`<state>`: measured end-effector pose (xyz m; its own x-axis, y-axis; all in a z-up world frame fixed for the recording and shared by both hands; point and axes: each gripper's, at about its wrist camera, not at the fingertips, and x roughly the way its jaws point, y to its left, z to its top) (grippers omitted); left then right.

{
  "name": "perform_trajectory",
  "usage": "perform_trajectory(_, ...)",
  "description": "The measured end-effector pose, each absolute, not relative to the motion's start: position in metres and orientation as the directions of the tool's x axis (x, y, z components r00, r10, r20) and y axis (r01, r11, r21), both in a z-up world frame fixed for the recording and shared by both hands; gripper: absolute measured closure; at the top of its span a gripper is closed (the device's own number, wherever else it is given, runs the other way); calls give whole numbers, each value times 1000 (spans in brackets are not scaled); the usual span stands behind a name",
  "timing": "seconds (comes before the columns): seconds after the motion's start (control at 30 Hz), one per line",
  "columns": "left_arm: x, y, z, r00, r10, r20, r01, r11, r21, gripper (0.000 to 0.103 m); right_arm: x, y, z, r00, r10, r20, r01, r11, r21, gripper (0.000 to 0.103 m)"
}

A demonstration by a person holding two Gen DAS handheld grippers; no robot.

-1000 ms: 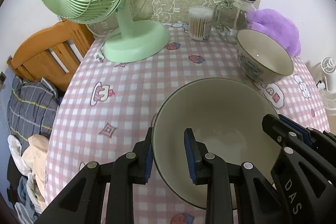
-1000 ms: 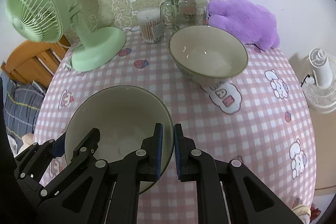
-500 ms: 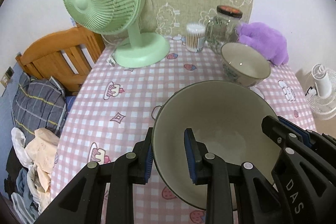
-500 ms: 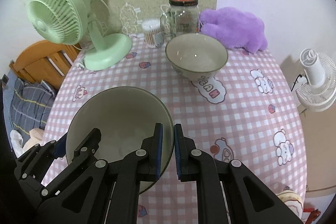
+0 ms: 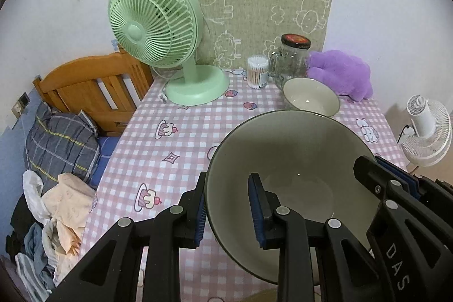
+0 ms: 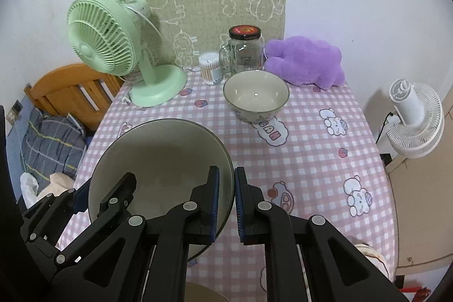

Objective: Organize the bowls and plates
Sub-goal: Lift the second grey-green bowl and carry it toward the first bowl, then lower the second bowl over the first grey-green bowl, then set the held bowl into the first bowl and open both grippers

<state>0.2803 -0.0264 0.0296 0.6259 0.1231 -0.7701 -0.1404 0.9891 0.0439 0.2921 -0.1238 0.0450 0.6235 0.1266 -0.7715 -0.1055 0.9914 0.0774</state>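
A: Where is the big bowl now?

B: The large round grey-green ceramic bowl (image 5: 291, 174) fills the lower centre of the left view, held up off the pink-and-white checked surface (image 5: 181, 143). The left tool (image 5: 228, 212) is clamped on its near-left rim, one blue pad outside the wall and one inside. The right tool (image 6: 225, 205) pinches the opposite rim, its fingers drawn nearly together with the thin wall between them.

A: And the other bowl?

B: The smaller cream ceramic bowl with a dark rim (image 6: 256, 95) stands upright on the surface, upper centre of the right view, directly beyond the held bowl and well apart from it. It sits just in front of the clear glass jar with a black lid (image 6: 244, 53).

A: Which side is nearer?

B: The right tool, I'd judge; the small bowl lies almost straight ahead of its fingers, while from the left tool it sits up and to the right. Whichever stacking follows, both tools must travel forward together, keeping the bowl level.
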Motion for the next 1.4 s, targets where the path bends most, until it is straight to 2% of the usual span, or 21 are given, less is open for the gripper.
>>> perform_trajectory(0.57, 218, -45, 36, 631, 125, -766, -134, 990, 51, 77, 223, -144, 57, 642, 128, -756, -125, 990, 62, 89)
perform_trajectory(1.4, 163, -42, -22, 509, 127, -851, -157, 986, 53, 77, 172, -141, -6, 505, 160, -848, -188, 979, 73, 89)
